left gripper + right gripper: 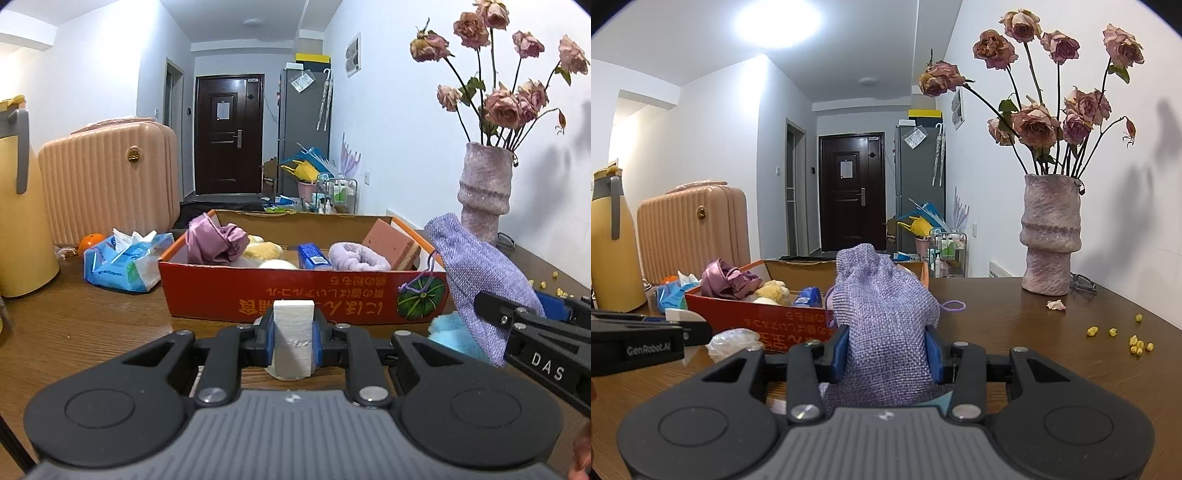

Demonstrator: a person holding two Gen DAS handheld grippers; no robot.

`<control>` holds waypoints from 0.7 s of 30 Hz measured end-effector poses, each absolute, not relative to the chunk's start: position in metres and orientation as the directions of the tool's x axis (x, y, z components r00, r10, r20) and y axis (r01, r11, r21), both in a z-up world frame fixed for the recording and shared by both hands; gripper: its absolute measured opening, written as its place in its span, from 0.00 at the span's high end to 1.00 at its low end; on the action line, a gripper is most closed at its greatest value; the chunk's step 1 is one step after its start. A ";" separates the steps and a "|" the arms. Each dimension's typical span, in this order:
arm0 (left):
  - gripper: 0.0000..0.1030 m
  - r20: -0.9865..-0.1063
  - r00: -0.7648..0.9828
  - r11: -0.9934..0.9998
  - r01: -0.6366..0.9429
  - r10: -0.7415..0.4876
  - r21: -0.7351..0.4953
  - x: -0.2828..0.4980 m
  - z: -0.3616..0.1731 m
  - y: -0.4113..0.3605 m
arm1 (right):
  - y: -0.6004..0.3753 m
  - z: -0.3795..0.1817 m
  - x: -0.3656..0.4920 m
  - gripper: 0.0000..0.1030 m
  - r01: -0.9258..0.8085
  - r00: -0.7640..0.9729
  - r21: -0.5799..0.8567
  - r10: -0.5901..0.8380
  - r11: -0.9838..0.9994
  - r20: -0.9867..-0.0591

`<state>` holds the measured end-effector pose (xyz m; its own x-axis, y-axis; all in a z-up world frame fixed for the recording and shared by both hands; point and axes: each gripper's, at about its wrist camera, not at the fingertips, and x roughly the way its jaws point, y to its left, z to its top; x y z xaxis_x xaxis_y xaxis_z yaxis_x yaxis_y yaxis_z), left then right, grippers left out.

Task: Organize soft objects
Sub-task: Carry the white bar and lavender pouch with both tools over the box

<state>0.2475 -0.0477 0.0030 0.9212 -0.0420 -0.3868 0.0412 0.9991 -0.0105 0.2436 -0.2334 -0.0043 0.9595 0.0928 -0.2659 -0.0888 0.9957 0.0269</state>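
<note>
A white foam block (293,338) is being clamped upright in the left gripper (293,341), its jaws pressed in on both sides, while a lilac woven drawstring pouch (886,325) is being held by its body in the right gripper (886,356), the blue pads (839,354) sunk into the cloth. Both things are being carried above the wooden table (1052,354), short of the red cardboard box (295,295), which is lying at twelve o'clock from the left gripper and at about eleven o'clock from the right. The box is already being shared by a mauve satin cloth (214,240), a yellow plush (262,251), a blue packet (314,256), a lilac fuzzy roll (358,256) and a pinkish sponge (393,243). For the step to be done well, each load is probably best lifted clear of the near wall before being brought over, and set down in a free gap; the foam seems suited to the near middle, the pouch to the right end. The pouch's cord (955,305) is dangling and could be caught on the rim, so it should be watched. The vase of dried roses (1051,236), at one o'clock from the right gripper, is best given room.
</note>
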 end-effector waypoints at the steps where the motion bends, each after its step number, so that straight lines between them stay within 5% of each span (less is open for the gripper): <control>1: 0.81 -0.384 0.922 0.999 0.039 -0.041 -0.014 0.247 0.004 -0.046 | -0.232 -0.004 0.244 0.60 -0.089 0.960 0.028 0.093 0.996 -0.264; 21: 0.81 -0.336 0.942 0.998 -0.007 -0.012 -0.054 0.245 0.018 -0.016 | -0.190 -0.002 0.246 0.60 -0.086 0.967 0.049 0.095 0.995 -0.236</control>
<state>0.2454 -0.0161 0.0177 0.9417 -0.0119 -0.3362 -0.0068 0.9985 -0.0544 0.2462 -0.1898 -0.0021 0.9671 0.0953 -0.2358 -0.0860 0.9951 0.0493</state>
